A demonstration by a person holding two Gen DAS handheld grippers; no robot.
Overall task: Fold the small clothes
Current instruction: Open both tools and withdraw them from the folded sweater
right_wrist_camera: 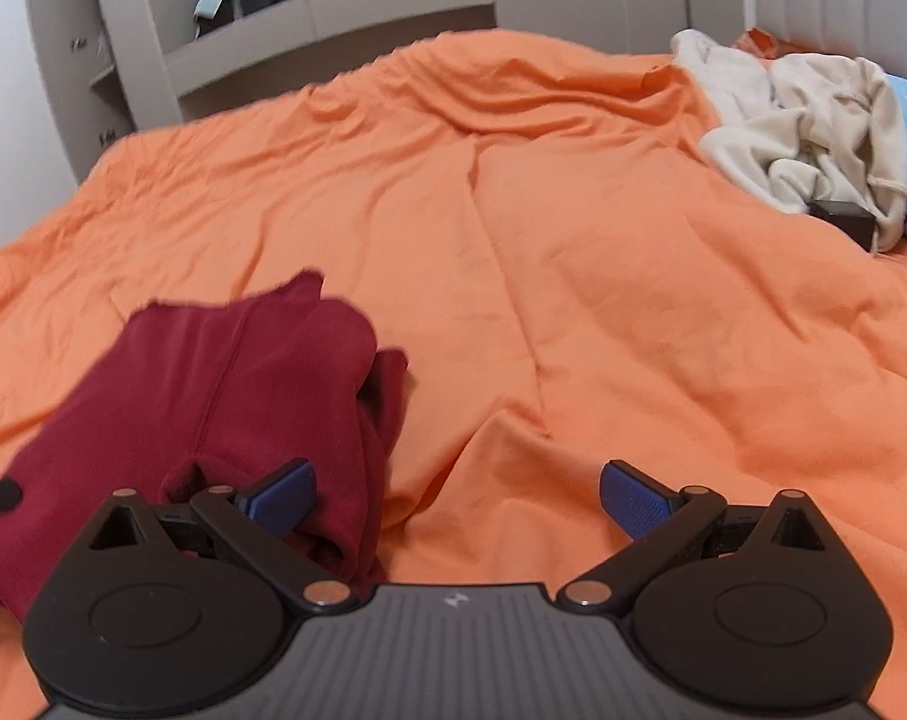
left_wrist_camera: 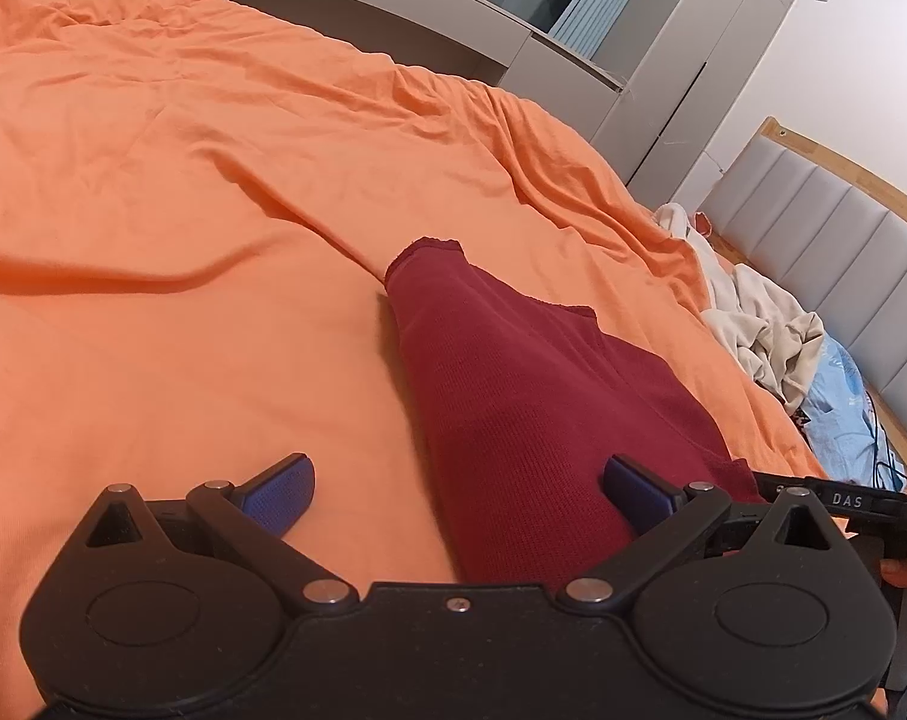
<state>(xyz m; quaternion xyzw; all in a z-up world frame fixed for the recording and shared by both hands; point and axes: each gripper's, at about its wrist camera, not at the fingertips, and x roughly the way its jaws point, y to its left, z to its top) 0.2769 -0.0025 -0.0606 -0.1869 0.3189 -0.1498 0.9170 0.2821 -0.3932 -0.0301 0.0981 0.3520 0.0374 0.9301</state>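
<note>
Left hand-held gripper (left_wrist_camera: 458,495) and right hand-held gripper (right_wrist_camera: 458,495), both spread, flank the maroon garment (left_wrist_camera: 513,396); we should pinch its near edge squarely on the bed (left_wrist_camera: 183,210).

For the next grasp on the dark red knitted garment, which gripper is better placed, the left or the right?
Probably the left gripper. It is open and the dark red knitted garment lies partly between its fingers. The right gripper, also open, faces mostly bare orange bed sheet, with the garment off to its left side.

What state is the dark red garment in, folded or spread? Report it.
Folded, roughly. The dark red garment lies doubled in overlapping layers on the orange bedcover, not spread flat; both open grippers hold nothing.
</note>
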